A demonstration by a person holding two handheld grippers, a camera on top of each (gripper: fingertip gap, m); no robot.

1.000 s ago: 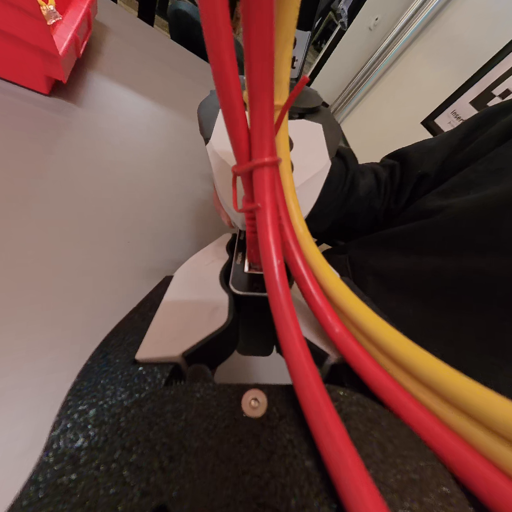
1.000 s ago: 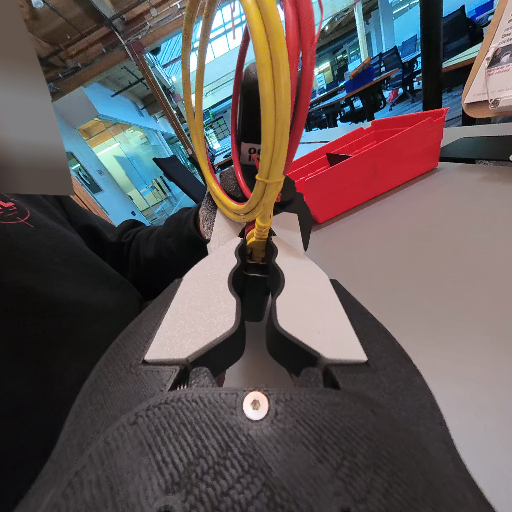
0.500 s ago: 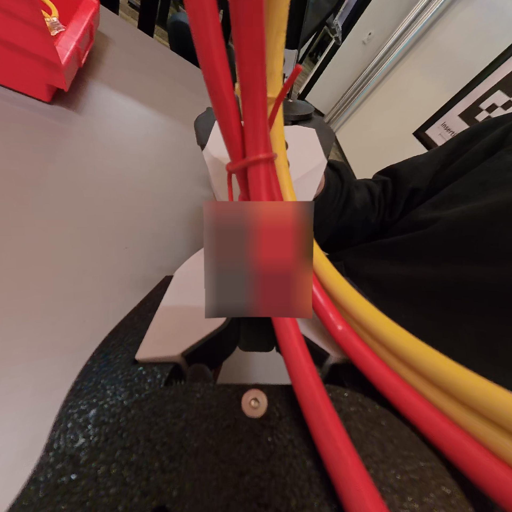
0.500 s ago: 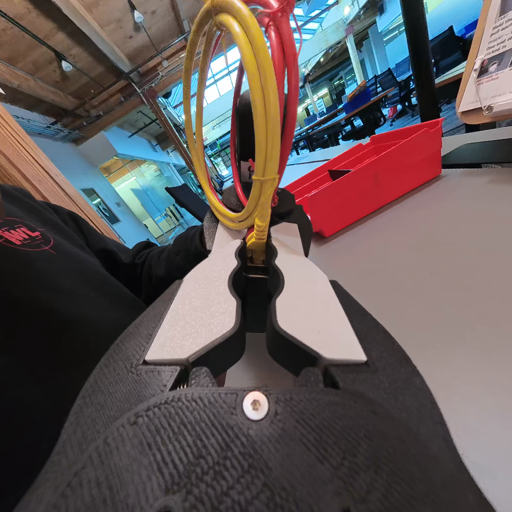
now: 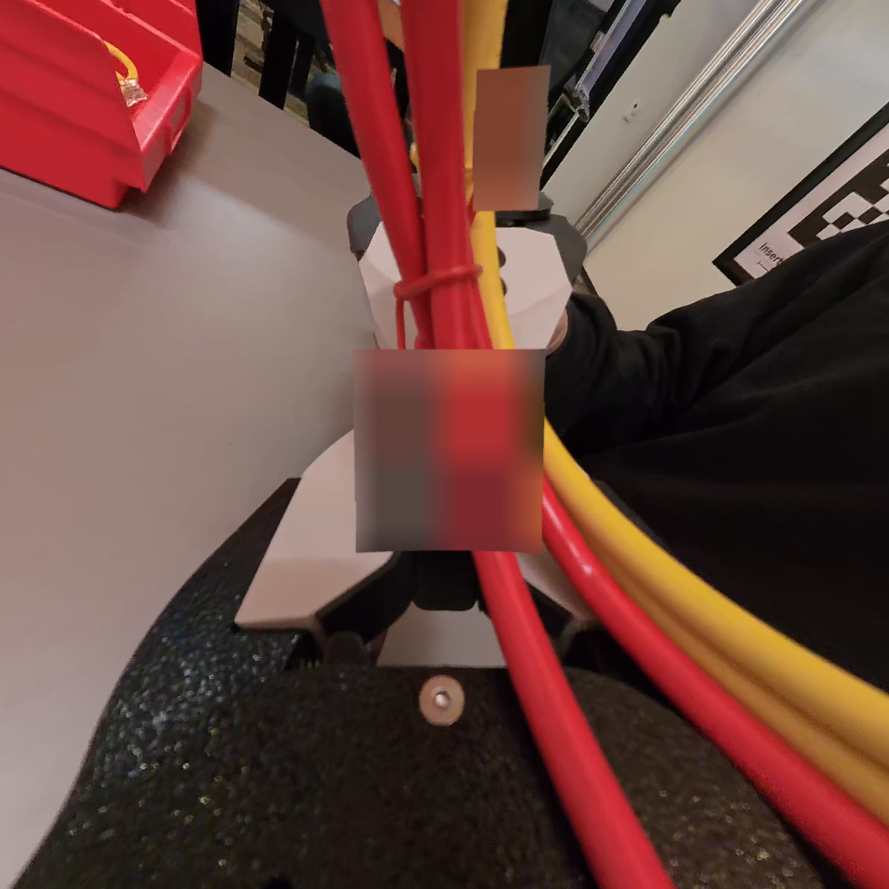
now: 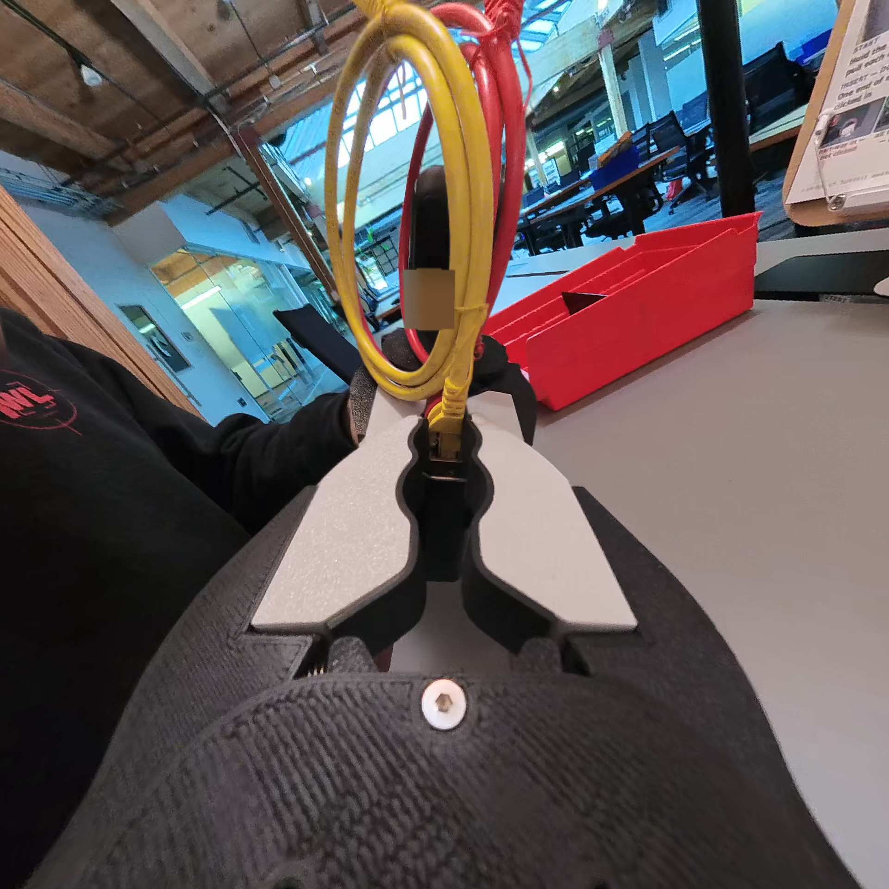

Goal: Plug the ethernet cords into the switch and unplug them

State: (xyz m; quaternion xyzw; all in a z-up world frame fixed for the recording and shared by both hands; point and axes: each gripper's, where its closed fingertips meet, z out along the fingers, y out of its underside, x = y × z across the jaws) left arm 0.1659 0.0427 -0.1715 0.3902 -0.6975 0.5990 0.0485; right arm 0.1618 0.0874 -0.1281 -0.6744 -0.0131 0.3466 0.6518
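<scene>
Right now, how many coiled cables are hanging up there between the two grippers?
2: a yellow ethernet cord, its plug seated in the small black switch that the right gripper clamps, and a red ethernet cord looped just behind it. More may be hidden.

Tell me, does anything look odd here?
Nothing is broken or spilled. One oddity: the yellow cord and red cord are tied in coils, though the yellow one is plugged into the small black switch pinched by the right tool.
</scene>
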